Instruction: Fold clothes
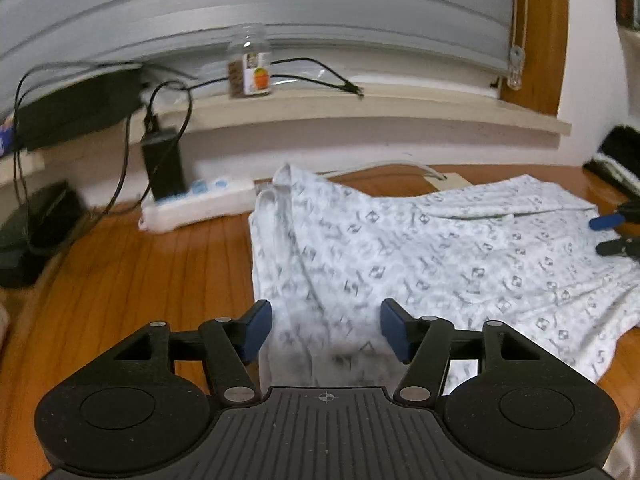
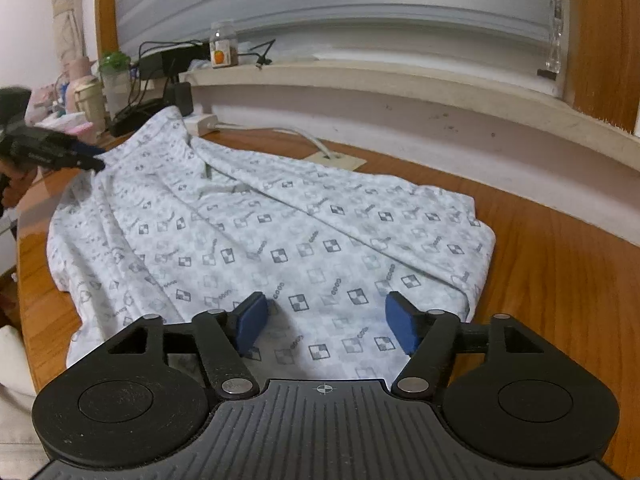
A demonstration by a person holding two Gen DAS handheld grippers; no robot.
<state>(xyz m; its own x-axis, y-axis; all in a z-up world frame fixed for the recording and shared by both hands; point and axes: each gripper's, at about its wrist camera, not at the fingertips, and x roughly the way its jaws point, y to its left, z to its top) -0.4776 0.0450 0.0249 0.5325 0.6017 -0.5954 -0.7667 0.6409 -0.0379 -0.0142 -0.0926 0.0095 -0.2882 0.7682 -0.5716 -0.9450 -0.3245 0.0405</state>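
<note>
A white garment [image 1: 440, 248] printed with grey squares lies spread and rumpled on the wooden table [image 1: 140, 280]. My left gripper [image 1: 326, 330] is open over the garment's near left edge; a ridge of cloth runs between the blue pads [image 1: 256, 330], which do not press it. The right wrist view shows the same garment [image 2: 248, 240], and my right gripper [image 2: 326, 326] stands open low over its near hem, nothing pinched. Each gripper also shows in the other's view: the right gripper [image 1: 612, 232] at the far right, the left gripper [image 2: 80, 156] at the garment's far left corner.
A white power strip [image 1: 192, 204] with a black adapter [image 1: 164, 164] and cables lies by the wall at the back left. A clear jar [image 1: 250, 64] stands on the window sill [image 1: 400, 104]. Cups and a small plant [image 2: 114, 76] crowd the far left. A white cable [image 2: 308, 138] runs behind the garment.
</note>
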